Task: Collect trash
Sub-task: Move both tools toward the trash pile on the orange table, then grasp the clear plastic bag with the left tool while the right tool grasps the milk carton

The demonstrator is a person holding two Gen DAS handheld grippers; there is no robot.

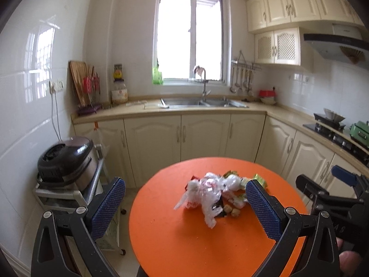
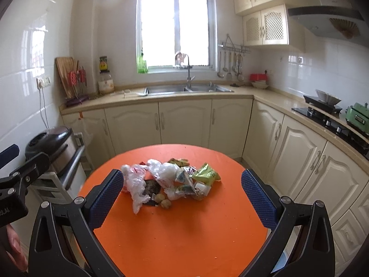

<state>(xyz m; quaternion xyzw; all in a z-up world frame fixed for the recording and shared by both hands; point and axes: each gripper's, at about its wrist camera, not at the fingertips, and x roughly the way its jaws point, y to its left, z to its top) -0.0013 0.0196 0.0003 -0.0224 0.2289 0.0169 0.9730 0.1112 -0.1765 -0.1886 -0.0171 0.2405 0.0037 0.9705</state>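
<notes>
A cream-cabinet kitchen with a bright window [image 2: 176, 23] is forming the backdrop, and a round orange table [image 2: 175, 226] is filling the foreground of both views. A pile of trash [image 2: 169, 180] is lying on the far half of the table top, near its middle. The pile is stretching across the table from left to right as seen from the right wrist, with crumpled clear plastic bags [image 2: 136, 184] at its left end and a green snack wrapper [image 2: 205, 173] at its right end. A dark wrapper [image 2: 151, 190] and small brown lumps [image 2: 163, 200] are sitting at the near edge of the pile. Printing on the wrappers is too blurred to read.

The left gripper [image 1: 184, 210] is hovering above the near part of the table, its blue-padded fingers [image 1: 108, 207] spread wide and holding nothing; in its own view the pile is showing between them. The right gripper [image 2: 182, 198] is likewise standing wide apart and empty, framing the pile without touching it.

Beyond the table, a steel sink [image 2: 184, 88] with a tall tap is sitting under the window. A rice cooker [image 1: 68, 159] is resting on a metal cart at the left. A gas hob [image 2: 332, 120] and a green appliance [image 2: 357, 116] are occupying the right counter.
</notes>
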